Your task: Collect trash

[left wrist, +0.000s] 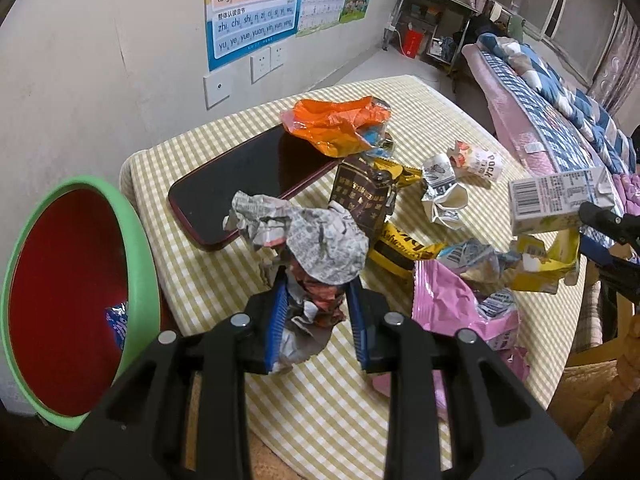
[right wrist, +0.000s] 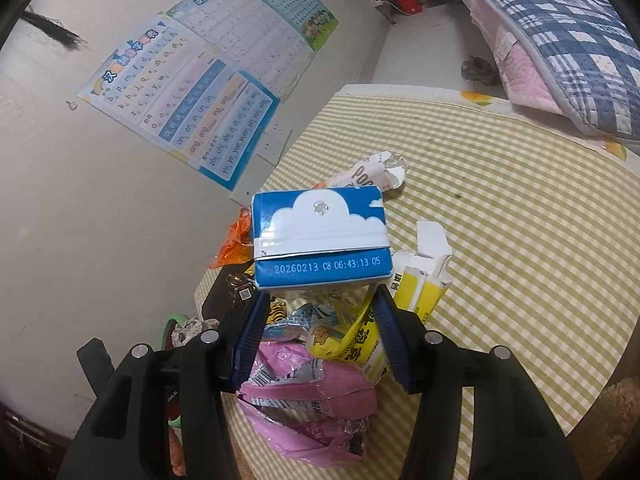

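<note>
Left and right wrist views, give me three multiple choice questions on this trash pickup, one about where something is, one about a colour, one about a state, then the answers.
1. Where does the orange wrapper lie?
A. partly on the phone
B. inside the bin
C. on the bed

2. What colour is the bin's rim?
A. blue
B. green
C. yellow

3. What does the right gripper hold?
A. nothing
B. the pink bag
C. the blue and white carton

Answers: 1 A, its edge overlaps the phone's far end. 2 B, a green rim rings the red inside. 3 C, the carton sits clamped between the pads, while the left gripper grips the crumpled newspaper.
</note>
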`<act>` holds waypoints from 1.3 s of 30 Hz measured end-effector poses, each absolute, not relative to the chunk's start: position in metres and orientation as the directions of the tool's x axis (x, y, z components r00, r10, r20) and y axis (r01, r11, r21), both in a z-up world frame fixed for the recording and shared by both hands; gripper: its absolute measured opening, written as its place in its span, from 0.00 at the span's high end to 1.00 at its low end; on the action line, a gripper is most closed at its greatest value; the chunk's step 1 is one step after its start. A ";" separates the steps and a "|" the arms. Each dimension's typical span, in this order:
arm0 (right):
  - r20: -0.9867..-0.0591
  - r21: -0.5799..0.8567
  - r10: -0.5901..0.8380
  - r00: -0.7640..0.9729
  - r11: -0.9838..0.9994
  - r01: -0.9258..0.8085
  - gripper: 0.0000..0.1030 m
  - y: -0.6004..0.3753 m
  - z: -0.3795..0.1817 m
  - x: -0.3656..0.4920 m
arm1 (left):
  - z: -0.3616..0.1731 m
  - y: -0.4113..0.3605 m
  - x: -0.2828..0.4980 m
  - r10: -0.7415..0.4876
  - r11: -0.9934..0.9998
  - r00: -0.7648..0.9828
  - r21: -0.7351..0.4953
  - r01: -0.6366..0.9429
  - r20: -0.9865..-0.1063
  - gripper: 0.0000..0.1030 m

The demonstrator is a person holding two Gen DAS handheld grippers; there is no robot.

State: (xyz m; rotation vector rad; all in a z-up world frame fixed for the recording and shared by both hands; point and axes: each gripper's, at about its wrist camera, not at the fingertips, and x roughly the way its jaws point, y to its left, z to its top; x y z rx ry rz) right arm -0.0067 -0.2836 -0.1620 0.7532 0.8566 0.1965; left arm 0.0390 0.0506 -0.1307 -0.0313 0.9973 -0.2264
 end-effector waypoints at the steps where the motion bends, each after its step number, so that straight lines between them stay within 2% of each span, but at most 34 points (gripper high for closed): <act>1: -0.609 0.674 0.445 0.657 0.727 0.132 0.49 -0.284 -0.162 -0.007 | -0.131 0.051 0.039 -0.203 0.976 0.519 -0.130 0.174 -0.830 0.73; 27: -0.589 0.659 0.440 0.678 0.747 0.087 0.50 -0.275 -0.151 -0.008 | -0.117 0.070 0.034 -0.208 0.978 0.555 -0.158 0.138 -0.806 0.73; 33: -0.573 0.602 0.419 0.705 0.798 0.015 0.50 -0.256 -0.133 -0.014 | -0.103 0.079 0.028 -0.213 0.977 0.583 -0.164 0.136 -0.785 0.73; 39: -0.543 0.606 0.469 0.696 0.793 -0.061 0.50 -0.235 -0.126 -0.014 | -0.093 0.079 0.022 -0.213 0.976 0.608 -0.146 0.159 -0.765 0.73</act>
